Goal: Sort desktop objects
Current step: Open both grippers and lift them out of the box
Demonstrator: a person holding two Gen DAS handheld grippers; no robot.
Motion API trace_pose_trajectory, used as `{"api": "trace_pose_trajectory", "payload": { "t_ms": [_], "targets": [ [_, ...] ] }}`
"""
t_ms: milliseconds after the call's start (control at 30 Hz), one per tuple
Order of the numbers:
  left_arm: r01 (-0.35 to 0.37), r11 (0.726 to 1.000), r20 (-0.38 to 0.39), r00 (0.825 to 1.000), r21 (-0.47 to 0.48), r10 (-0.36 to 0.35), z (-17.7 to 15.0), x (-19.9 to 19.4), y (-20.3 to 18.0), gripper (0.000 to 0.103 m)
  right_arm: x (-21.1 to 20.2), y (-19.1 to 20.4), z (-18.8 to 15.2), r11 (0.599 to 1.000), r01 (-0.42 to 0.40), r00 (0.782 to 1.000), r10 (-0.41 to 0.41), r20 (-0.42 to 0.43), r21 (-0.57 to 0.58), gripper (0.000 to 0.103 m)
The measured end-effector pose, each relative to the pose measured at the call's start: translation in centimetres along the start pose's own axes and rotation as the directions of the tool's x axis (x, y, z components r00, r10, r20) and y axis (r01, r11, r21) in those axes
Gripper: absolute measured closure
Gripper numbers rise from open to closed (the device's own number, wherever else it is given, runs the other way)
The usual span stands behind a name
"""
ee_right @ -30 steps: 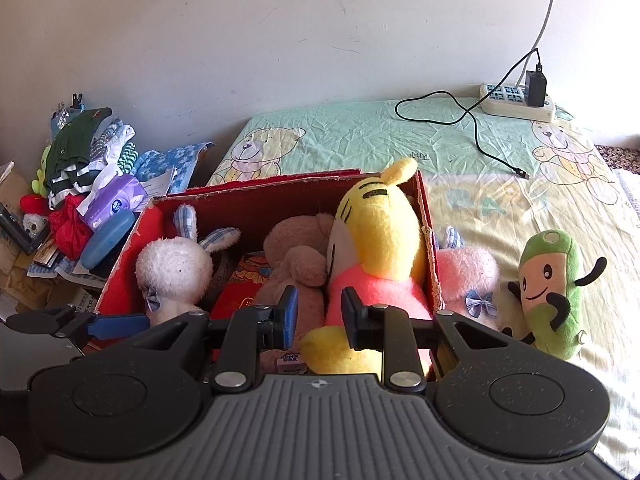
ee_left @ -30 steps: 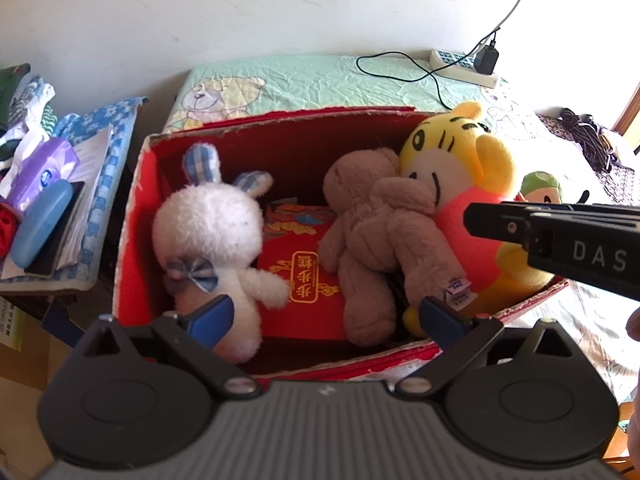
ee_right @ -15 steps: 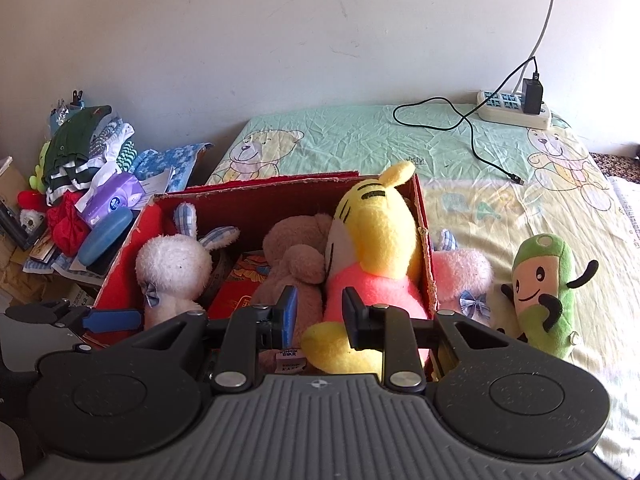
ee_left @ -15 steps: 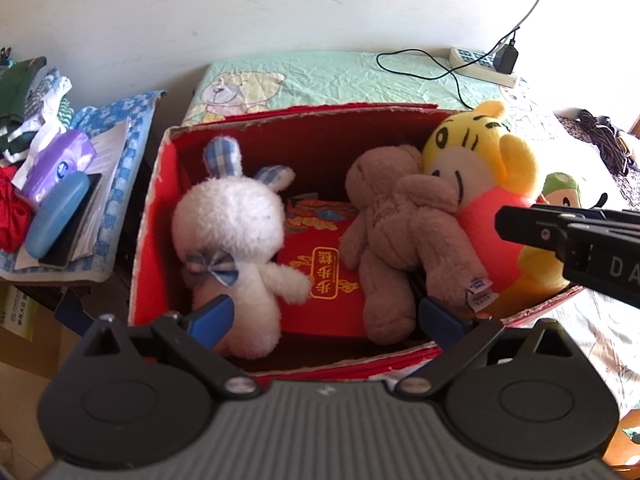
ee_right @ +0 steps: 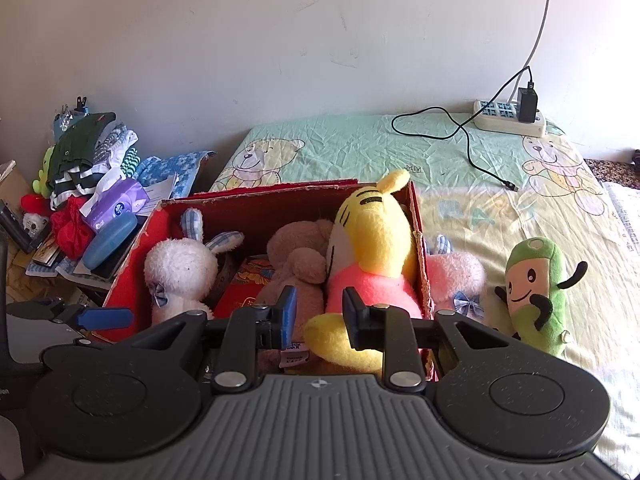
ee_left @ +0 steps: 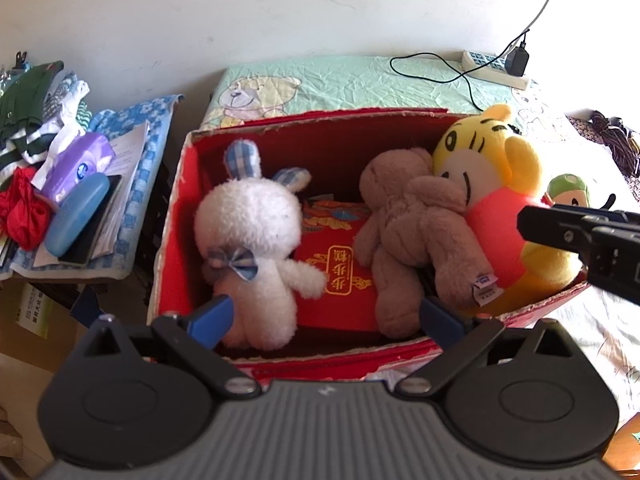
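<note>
You have most of the sorting behind you, judging by how things lie: the red box straight ahead of your left gripper already holds the white rabbit on its left side, the brown bear in the middle and the yellow tiger leaning against the right wall, with a red packet lying flat beneath them. What I judge is left sits outside the box, off to the right of your right gripper: a pink plush touching the box's outer right wall, and a green plush just beyond it on the bedsheet. Your left gripper hangs just in front of the box's near edge, its blue fingers spread wide and holding nothing, one tip near the rabbit's feet and the other near the bear's leg. Your right gripper is level over the near right corner of the box, pointing across the tiger's foot; its fingers stand partly apart with a narrow gap and nothing between them. From the left camera you can see the right gripper reaching in from the right side beside the tiger. The clutter on the side table far to your left looks untouched, and whether it belongs to the job I cannot tell.
</note>
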State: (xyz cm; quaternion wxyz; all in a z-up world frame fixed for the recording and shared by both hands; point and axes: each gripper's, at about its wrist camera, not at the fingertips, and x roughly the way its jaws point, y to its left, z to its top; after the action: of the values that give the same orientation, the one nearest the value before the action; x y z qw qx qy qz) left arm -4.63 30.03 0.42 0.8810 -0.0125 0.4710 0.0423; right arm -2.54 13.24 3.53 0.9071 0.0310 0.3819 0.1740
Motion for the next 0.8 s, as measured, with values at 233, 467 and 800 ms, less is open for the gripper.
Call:
{"api": "trace_pose_trajectory", "payload": {
  "t_ms": [233, 467, 800],
  "targets": [
    [-0.055, 0.998, 0.01, 0.998, -0.011, 0.055, -0.4, -0.5, 0.0, 0.003, -0.7, -0.1, -0.4, 1.0, -0.021, 1.0, 0.021, 0.02, -0.001, 0.075],
    [-0.066, 0.997, 0.015, 0.998, -0.051, 0.067, -0.3, -1.3, -0.3, 0.003, -1.5, -1.1, -0.5, 0.997, -0.072, 0.997, 0.072, 0.024, -0.007, 0.075],
    [-0.108, 0.99, 0.059, 0.992, -0.094, 0.114, 0.4, -3.6, -3.9, 0.003, -3.3, -4.8, -0.1, 0.985, -0.172, 0.985, 0.173, 0.021, -0.023, 0.075]
  ]
}}
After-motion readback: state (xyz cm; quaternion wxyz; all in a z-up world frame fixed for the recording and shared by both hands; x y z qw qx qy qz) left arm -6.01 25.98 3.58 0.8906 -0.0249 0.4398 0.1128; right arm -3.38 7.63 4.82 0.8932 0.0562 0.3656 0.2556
